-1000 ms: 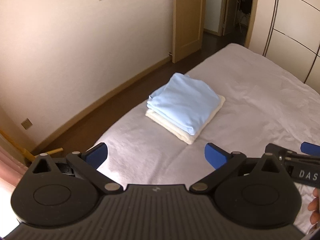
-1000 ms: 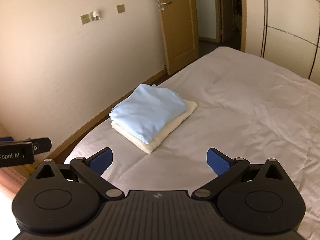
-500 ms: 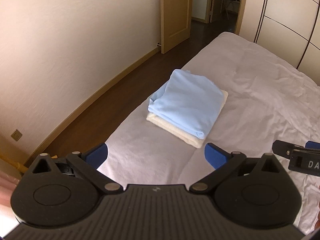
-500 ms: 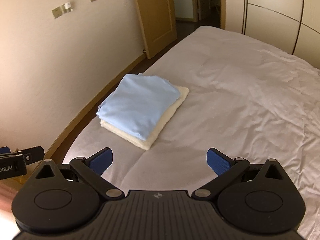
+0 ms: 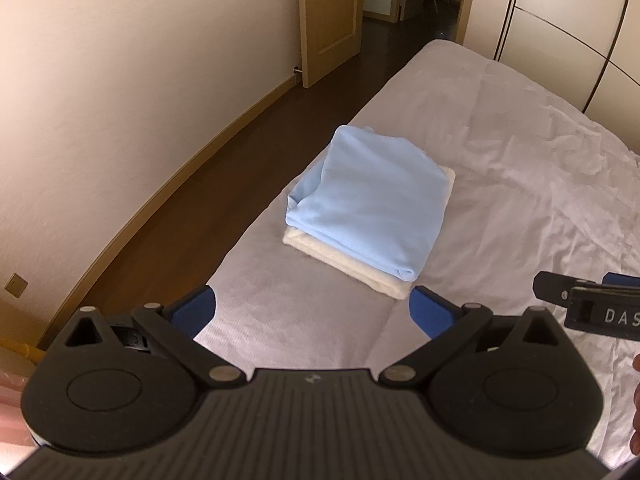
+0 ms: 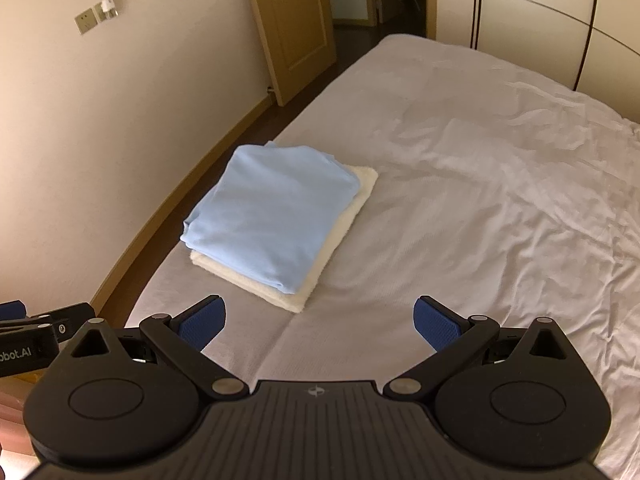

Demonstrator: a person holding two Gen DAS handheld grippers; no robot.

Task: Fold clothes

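Note:
A folded light blue garment (image 5: pixel 368 204) (image 6: pixel 268 212) lies on top of a folded cream garment (image 5: pixel 348 266) (image 6: pixel 340 232), stacked near the left edge of the bed (image 5: pixel 520 160) (image 6: pixel 480 184). My left gripper (image 5: pixel 312 308) hangs open above the sheet, short of the stack, holding nothing. Open too, my right gripper (image 6: pixel 318 318) hovers above the sheet just right of the stack, with nothing between its blue pads. In the left wrist view the right gripper's tip shows at the right edge; in the right wrist view the left gripper's tip shows at the left edge.
The white sheet is wrinkled toward the right. Dark wooden floor (image 5: pixel 192 200) runs between the bed and a beige wall (image 5: pixel 120 80). An open wooden door (image 6: pixel 296 24) stands at the far end. Wardrobe panels (image 6: pixel 540 32) line the far right.
Both grippers have tilted downward and drawn closer to the stack, which now sits lower and larger in both views. Both stay open. The clothes have not moved.

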